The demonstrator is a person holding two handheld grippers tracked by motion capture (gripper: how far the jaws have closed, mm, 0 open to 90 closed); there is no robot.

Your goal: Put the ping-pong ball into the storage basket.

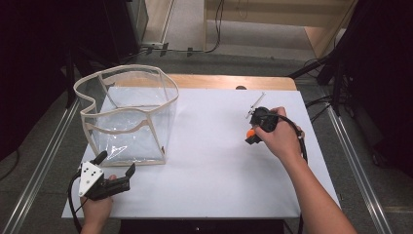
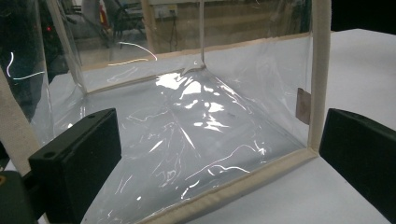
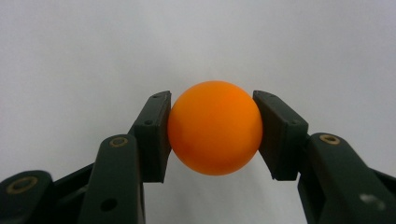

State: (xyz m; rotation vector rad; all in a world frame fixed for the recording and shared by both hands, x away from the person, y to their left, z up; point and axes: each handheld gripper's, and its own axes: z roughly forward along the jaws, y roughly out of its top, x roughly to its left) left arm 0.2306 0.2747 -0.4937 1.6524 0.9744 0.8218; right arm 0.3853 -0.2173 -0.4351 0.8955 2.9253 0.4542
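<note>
Progress: ball pick looks done. Your right gripper (image 3: pixel 212 135) is clamped on the orange ball (image 3: pixel 214 134), both pads pressed on its sides.
Ball loc: in the high view it's between the jaws of your right gripper (image 1: pixel 252 135), over the white table sheet (image 1: pixel 219 161), right of centre, well apart from the bag.
Left to do (judged): carry ball across to the clear bag (image 1: pixel 127 113) and drop it in; bag looks empty so far.
Left gripper (image 1: pixel 117 165): jaws wide apart, nothing between them; sits just beside the bag's near bottom corner, no contact that I can tell.
Ball look: smooth, matte, uniform orange, round, ping-pong type; no marks visible.
Bag look: transparent film, beige fabric trim, top open, walls upright but wavy.
</note>
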